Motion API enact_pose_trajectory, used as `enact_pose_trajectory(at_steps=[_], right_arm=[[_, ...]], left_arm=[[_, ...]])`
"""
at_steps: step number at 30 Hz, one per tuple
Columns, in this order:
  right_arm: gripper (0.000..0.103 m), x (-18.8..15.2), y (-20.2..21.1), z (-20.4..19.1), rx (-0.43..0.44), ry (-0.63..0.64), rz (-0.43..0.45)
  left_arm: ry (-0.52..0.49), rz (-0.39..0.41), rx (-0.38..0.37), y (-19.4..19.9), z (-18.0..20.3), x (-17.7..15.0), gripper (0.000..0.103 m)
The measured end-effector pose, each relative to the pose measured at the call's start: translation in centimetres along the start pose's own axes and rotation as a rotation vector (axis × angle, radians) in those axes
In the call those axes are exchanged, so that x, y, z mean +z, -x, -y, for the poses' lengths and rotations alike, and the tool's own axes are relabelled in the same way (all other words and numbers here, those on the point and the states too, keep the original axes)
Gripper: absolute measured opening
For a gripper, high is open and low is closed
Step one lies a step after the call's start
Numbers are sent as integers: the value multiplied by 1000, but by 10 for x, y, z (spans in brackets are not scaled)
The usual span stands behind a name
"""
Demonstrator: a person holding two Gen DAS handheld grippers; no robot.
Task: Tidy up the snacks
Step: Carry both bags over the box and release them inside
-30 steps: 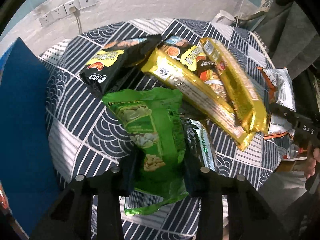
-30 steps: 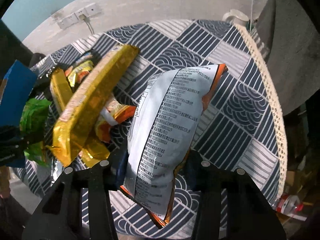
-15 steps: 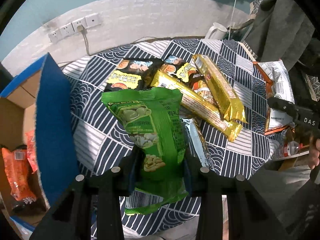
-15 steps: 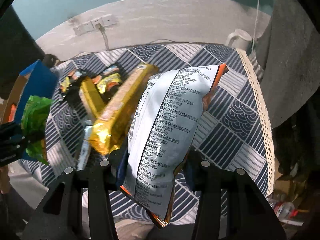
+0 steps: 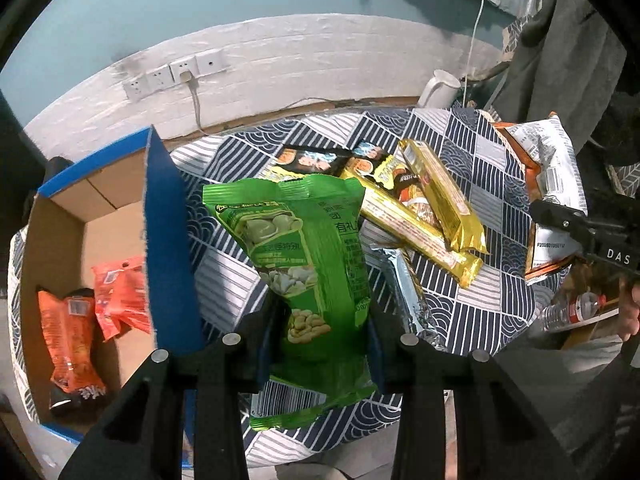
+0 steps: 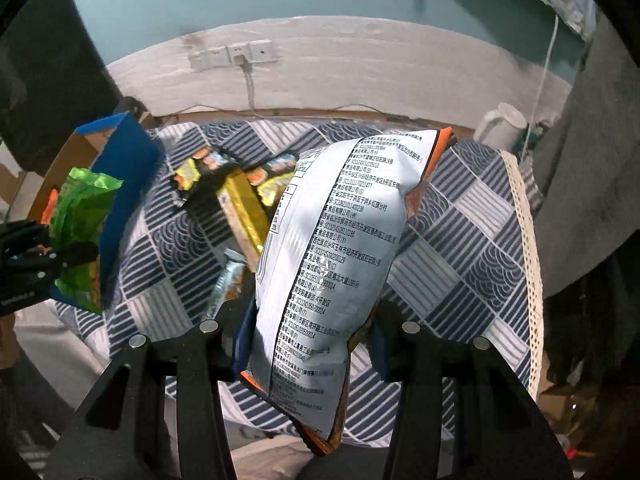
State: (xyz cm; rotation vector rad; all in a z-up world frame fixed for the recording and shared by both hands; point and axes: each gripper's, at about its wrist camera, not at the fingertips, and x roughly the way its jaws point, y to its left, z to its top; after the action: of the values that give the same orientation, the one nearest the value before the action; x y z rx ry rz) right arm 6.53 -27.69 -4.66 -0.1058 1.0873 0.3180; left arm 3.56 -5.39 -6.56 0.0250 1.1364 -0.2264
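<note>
Fingers of both our grippers pinch snack bags.
Left gripper (image 5: 316,336) clamps the green bag (image 5: 304,256); right gripper (image 6: 308,332) the white bag (image 6: 332,248), above the table's (image 6: 460,240) near edge.

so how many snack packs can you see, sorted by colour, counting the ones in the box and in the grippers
green: 1, the green bag in the left gripper
white and orange: 1, the white bag in the right gripper
gold: 2, the gold bars on the table
black: 2, the black packs
silver: 1, the silver pack
orange or red: 2, the orange packs in the cardboard box
total: 9
</note>
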Motion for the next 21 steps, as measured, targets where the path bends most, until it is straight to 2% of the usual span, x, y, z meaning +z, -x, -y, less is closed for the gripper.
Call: enact_pose_trajectory(at_steps=[21], right_arm=[[46, 47, 7, -109, 90, 177, 32]], left_arm=[[76, 76, 62, 47, -73, -10, 38]])
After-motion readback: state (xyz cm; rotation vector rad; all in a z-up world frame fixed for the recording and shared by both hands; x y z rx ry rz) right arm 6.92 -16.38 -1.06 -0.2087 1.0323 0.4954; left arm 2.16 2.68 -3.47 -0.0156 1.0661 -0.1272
